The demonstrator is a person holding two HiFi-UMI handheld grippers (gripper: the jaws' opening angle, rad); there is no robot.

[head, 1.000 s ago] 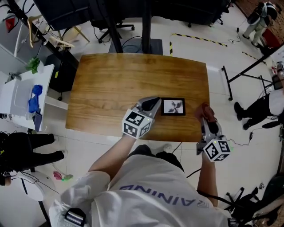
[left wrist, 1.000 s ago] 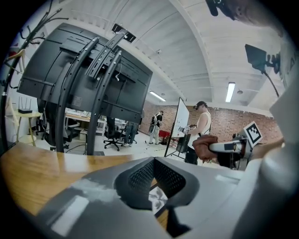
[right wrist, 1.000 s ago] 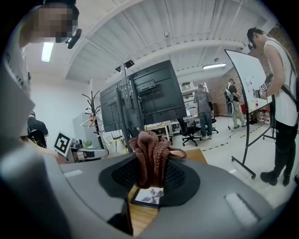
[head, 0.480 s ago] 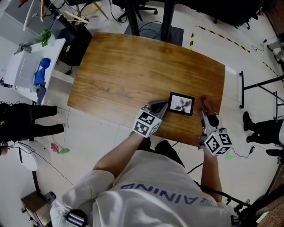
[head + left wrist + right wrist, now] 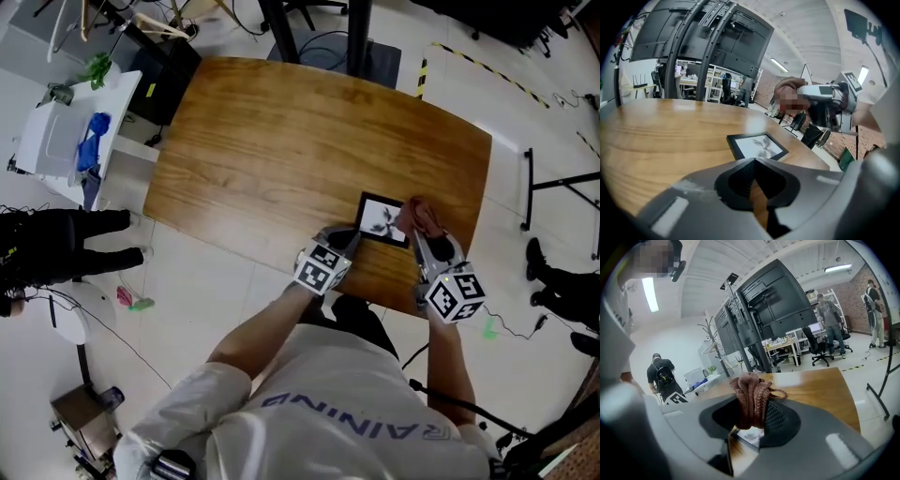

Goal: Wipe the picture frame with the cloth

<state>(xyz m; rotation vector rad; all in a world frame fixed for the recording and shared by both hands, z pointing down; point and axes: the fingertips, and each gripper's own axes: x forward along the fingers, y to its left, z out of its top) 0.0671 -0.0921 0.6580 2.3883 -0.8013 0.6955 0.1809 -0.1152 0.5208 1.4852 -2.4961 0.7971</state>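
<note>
The black picture frame (image 5: 382,217) lies flat near the wooden table's (image 5: 281,141) front edge; it also shows in the left gripper view (image 5: 757,145). My right gripper (image 5: 420,232) is shut on a bunched brown cloth (image 5: 418,217), which hangs over the frame's right edge. In the right gripper view the cloth (image 5: 752,397) sticks up from the right gripper (image 5: 752,420), with a corner of the frame (image 5: 749,434) below it. My left gripper (image 5: 341,240) is shut on nothing and sits at the frame's near left corner, its tips (image 5: 753,164) just short of it.
A white cart (image 5: 56,141) with a blue item stands left of the table. Black stand legs (image 5: 356,37) rise at the table's far side. A person in black (image 5: 663,376) stands beyond the table. The table's front edge is close under both grippers.
My right gripper has carried the cloth left, from beside the frame to over its right edge. The left gripper stays at the frame's left corner. The head view has shifted.
</note>
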